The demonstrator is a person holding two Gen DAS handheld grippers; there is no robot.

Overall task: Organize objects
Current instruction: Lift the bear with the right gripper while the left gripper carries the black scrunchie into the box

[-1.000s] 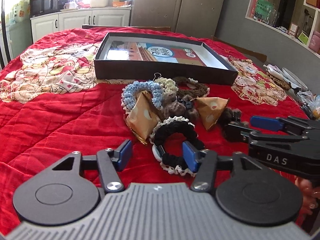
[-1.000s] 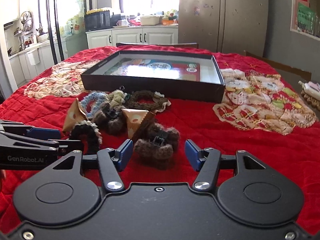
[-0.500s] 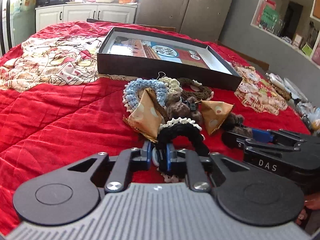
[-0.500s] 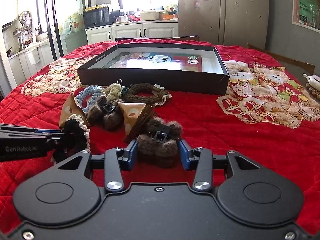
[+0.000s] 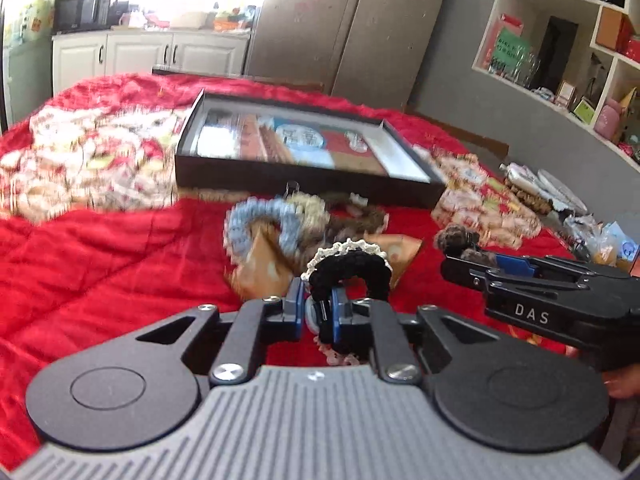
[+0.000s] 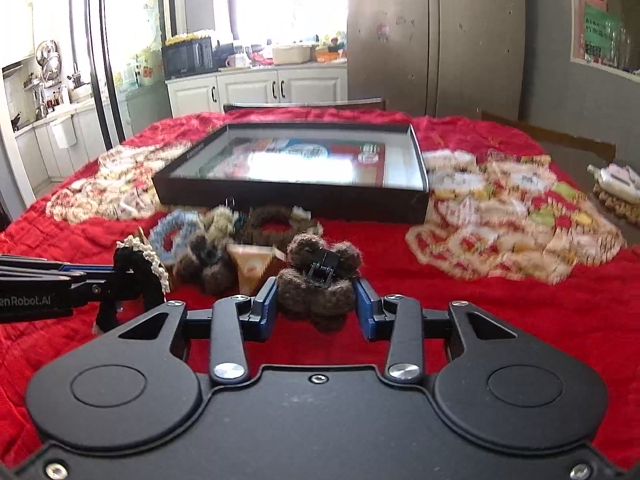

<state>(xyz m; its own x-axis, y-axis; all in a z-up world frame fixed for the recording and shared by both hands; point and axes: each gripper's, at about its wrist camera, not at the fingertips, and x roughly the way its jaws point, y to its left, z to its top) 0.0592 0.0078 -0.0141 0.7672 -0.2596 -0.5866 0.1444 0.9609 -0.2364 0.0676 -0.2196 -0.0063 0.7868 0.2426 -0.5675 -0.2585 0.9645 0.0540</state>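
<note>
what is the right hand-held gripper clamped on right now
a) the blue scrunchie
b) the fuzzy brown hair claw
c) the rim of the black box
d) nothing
b: the right hand-held gripper has its blue pads pressed against both sides of the fuzzy brown hair claw.

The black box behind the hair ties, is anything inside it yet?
Empty: the black box lies open with only its printed floor showing; no hair accessory sits inside in either view.

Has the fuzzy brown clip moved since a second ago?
Yes. The brown clip is now squeezed in the right gripper and lifted slightly; it appears higher, closer to the black box.
</note>
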